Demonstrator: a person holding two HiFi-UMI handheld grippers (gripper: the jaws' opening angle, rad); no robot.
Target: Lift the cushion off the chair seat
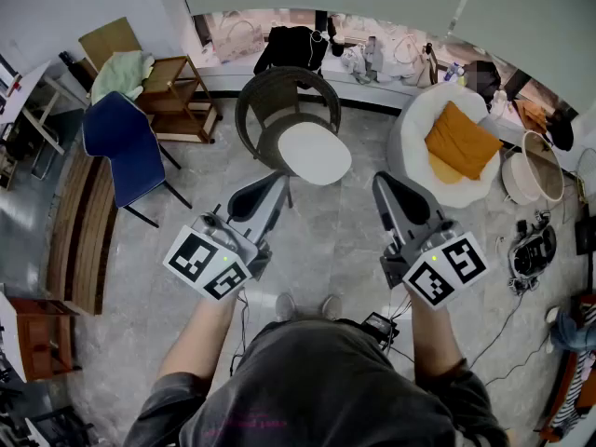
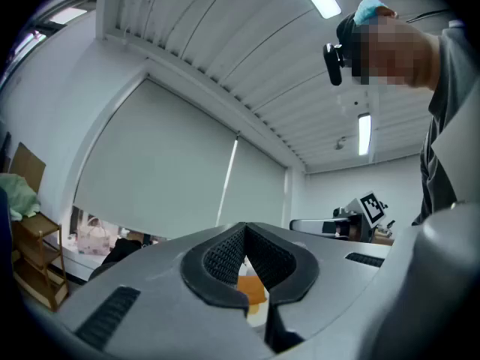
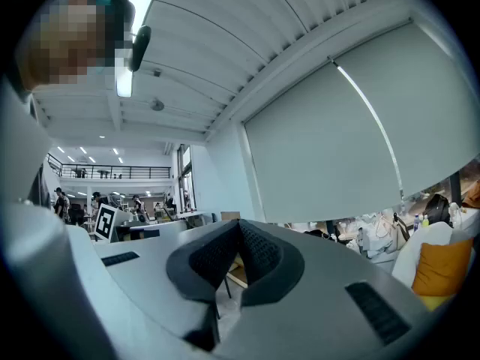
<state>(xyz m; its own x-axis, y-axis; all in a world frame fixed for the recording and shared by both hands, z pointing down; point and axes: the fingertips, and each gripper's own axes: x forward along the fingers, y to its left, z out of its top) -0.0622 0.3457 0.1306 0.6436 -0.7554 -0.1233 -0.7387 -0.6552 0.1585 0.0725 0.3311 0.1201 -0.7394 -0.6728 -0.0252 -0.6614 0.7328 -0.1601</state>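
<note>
A dark wicker chair (image 1: pixel 279 101) with a round white seat cushion (image 1: pixel 315 153) stands straight ahead of me. To the right, an orange cushion (image 1: pixel 462 140) leans in a round white chair (image 1: pixel 417 128). My left gripper (image 1: pixel 277 181) and right gripper (image 1: pixel 382 182) are held level in front of me, short of both chairs, both shut with nothing between the jaws. In the left gripper view, a bit of the orange cushion (image 2: pixel 252 288) shows behind the shut left gripper (image 2: pixel 244 229). The right gripper view shows the shut right gripper (image 3: pixel 240 226) with the orange cushion (image 3: pixel 442 265) far to the right.
A blue chair (image 1: pixel 126 147) and a wooden shelf (image 1: pixel 182 96) with a green cloth (image 1: pixel 121 71) stand at the left. A wooden bench (image 1: pixel 79 226) runs along the left side. Cables and a device (image 1: pixel 531 250) lie on the floor at right. A basket (image 1: pixel 535 170) sits beside the white chair.
</note>
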